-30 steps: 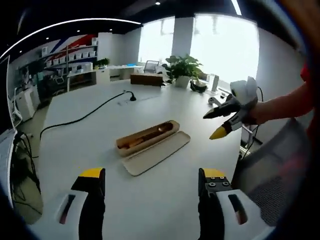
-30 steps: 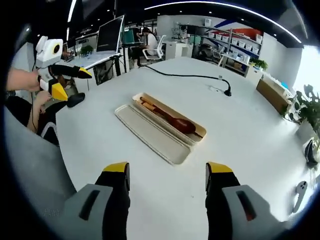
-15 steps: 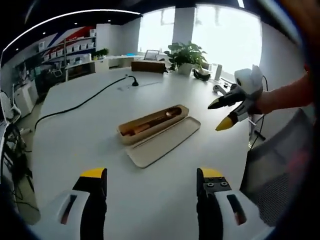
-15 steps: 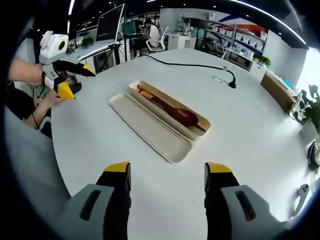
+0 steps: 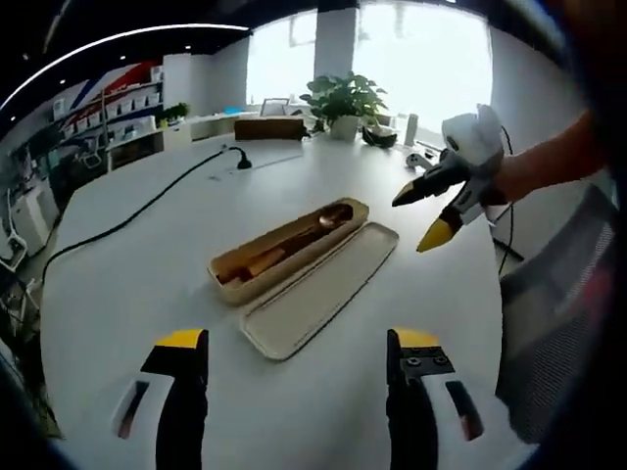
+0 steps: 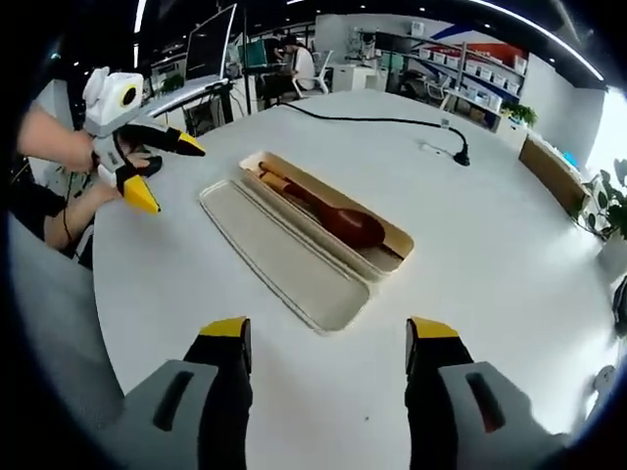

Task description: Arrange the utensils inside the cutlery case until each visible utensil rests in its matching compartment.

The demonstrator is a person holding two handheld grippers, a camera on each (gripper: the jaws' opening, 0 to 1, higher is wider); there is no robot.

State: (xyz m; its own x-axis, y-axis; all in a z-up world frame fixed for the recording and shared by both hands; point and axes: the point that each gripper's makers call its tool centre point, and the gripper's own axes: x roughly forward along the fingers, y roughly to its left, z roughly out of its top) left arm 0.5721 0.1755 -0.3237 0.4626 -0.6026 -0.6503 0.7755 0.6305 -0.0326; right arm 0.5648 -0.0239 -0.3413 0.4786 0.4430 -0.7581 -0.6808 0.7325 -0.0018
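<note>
I have brought both views nearer the case (image 5: pixel 284 250).
Both grippers, left (image 5: pixel 294 343) and right (image 6: pixel 328 328), gape empty; spoon (image 6: pixel 328 217) inside, lid (image 6: pixel 279 257) alongside, mid-frame.

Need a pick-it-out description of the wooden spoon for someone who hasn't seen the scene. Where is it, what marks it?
Start at the large white round table and find the long tan open cutlery case near its middle, with the pale flat lid lying alongside. The dark reddish-brown wooden spoon lies lengthwise inside the case. It is the darkest item there, with a broad oval bowl at one end.
</note>
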